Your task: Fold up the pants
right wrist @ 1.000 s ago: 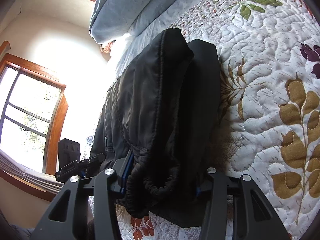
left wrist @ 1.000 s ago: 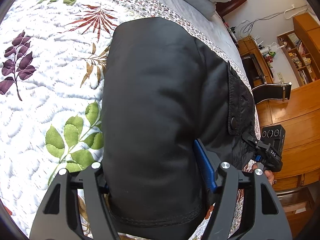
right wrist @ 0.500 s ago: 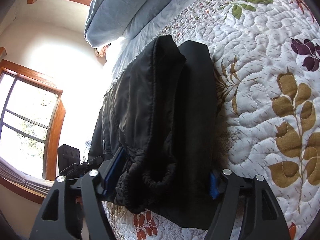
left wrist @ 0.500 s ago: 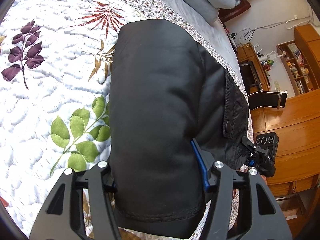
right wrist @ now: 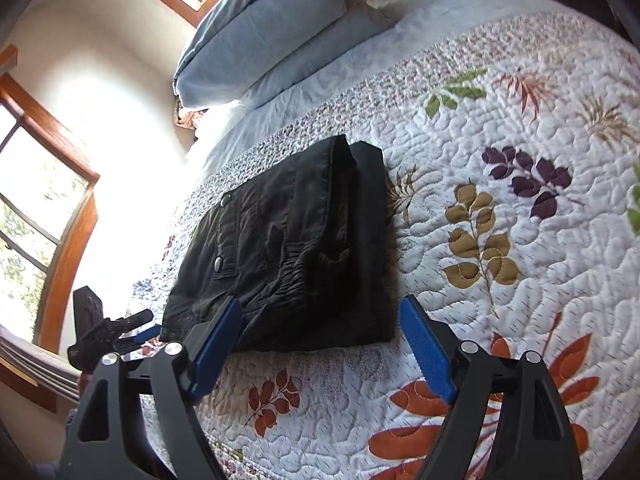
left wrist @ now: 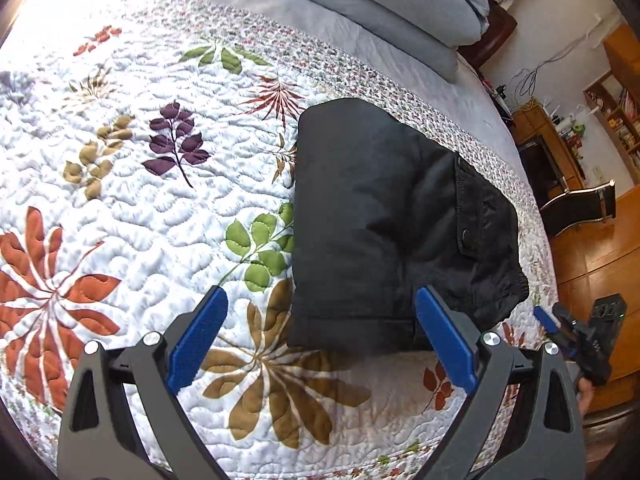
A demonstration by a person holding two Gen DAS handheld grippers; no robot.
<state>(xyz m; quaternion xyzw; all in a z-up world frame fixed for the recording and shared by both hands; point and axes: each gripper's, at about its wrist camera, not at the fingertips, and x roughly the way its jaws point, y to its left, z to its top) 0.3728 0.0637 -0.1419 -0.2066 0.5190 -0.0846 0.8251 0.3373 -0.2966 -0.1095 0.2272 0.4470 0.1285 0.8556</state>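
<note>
The black pants (left wrist: pixel 384 224) lie folded in a compact stack on the leaf-patterned quilt (left wrist: pixel 140 208); they also show in the right wrist view (right wrist: pixel 296 248), with snap pockets and the elastic waistband on top. My left gripper (left wrist: pixel 320 336) is open and empty, hovering just in front of the stack's near edge. My right gripper (right wrist: pixel 320 344) is open and empty, also just short of the stack. The right gripper also shows in the left wrist view (left wrist: pixel 576 336), and the left gripper in the right wrist view (right wrist: pixel 116 332).
Grey-blue pillows (left wrist: pixel 392 4) lie at the head of the bed (right wrist: pixel 264 28). A window (right wrist: pixel 36 216) is beside the bed. Wooden shelves and cabinets (left wrist: pixel 592 128) stand past the other side, with a dark chair (left wrist: pixel 576 208).
Both grippers have opened, let go of the pants and pulled back and up. The folded stack now rests on the quilt on its own.
</note>
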